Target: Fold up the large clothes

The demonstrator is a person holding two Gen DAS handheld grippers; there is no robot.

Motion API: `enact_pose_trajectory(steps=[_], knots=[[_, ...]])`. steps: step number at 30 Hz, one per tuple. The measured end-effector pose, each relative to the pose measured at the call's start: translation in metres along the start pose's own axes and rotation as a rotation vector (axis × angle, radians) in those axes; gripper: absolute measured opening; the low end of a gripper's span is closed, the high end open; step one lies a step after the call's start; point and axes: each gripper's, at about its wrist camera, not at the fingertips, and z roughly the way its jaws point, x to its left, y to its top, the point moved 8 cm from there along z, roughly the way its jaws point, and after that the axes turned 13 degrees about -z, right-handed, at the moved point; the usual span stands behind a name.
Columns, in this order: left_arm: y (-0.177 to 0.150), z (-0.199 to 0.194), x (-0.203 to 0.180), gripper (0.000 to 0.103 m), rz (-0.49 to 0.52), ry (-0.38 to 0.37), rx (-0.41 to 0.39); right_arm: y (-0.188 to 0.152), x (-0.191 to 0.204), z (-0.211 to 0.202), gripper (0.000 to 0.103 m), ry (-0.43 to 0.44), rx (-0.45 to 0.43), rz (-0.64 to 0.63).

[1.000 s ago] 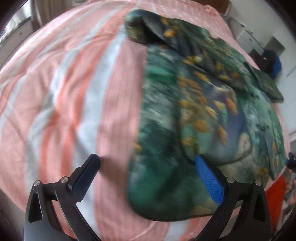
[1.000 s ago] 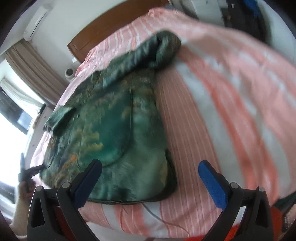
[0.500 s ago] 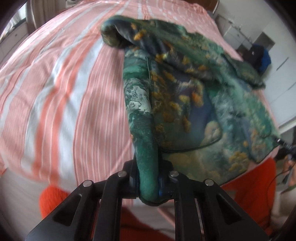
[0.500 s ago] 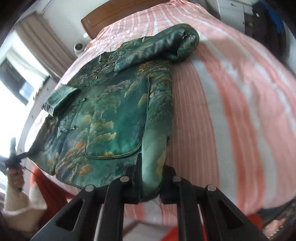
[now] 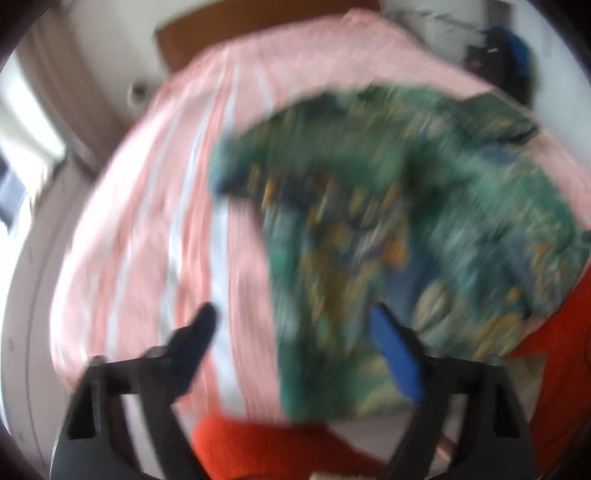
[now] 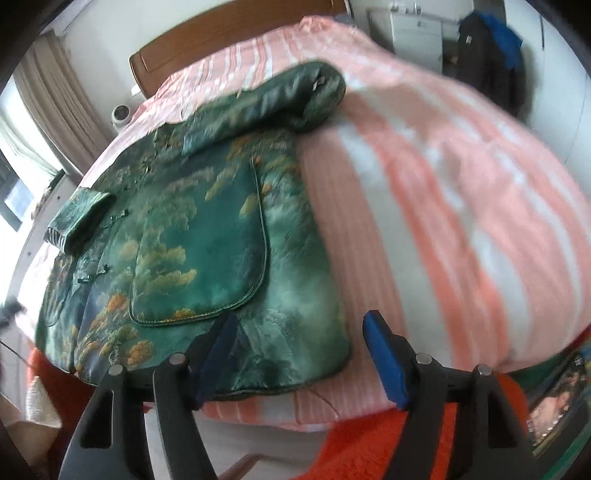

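A green patterned jacket (image 6: 207,236) with orange cloud prints lies flat on the pink-and-white striped bed (image 6: 461,206), its sleeve (image 6: 280,99) folded across the top. In the blurred left wrist view the jacket (image 5: 388,236) lies ahead and to the right. My left gripper (image 5: 291,332) is open and empty, hovering at the jacket's near left hem. My right gripper (image 6: 299,339) is open and empty, just above the jacket's near right hem corner.
A wooden headboard (image 6: 221,40) stands at the far end. A white cabinet (image 6: 417,33) and dark hanging clothes (image 6: 491,48) stand at the back right. Orange fabric (image 6: 369,443) lies below the bed's near edge. A window and curtain (image 6: 48,96) are at left.
Half a second ago both grippers were shut on the jacket's near hem. Both have now opened, let it go and drawn back; the hem lies flat on the bed.
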Motion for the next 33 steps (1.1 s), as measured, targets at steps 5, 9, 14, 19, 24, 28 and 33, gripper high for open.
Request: enact_pose_trajectory(steps=[5,9,14,19,24,28,33], knots=[[0.051,0.047,-0.080,0.101,0.199,-0.101,-0.022,0.010,0.018,-0.011,0.070,-0.029,-0.084,-0.029],[0.056,0.136,-0.105,0.099,0.266,0.007,0.088,0.008,0.043,-0.009,0.070,0.010,-0.101,-0.034],[0.061,0.159,-0.084,0.017,0.038,-0.067,0.135,-0.011,0.066,-0.011,0.070,0.022,-0.090,-0.109],[0.090,0.094,0.038,0.016,-0.274,-0.067,0.013,-0.014,0.061,-0.024,0.070,-0.011,-0.126,-0.145],[0.063,0.072,0.216,0.041,-0.567,0.160,-0.029,0.023,0.057,-0.046,0.070,-0.055,-0.196,-0.203],[-0.010,0.072,0.338,0.083,-0.788,0.464,0.026,0.069,0.064,-0.053,0.070,-0.037,-0.213,-0.305],[-0.072,0.068,0.361,0.083,-0.963,0.377,0.067,0.139,0.091,-0.016,0.085,-0.074,-0.194,-0.582]])
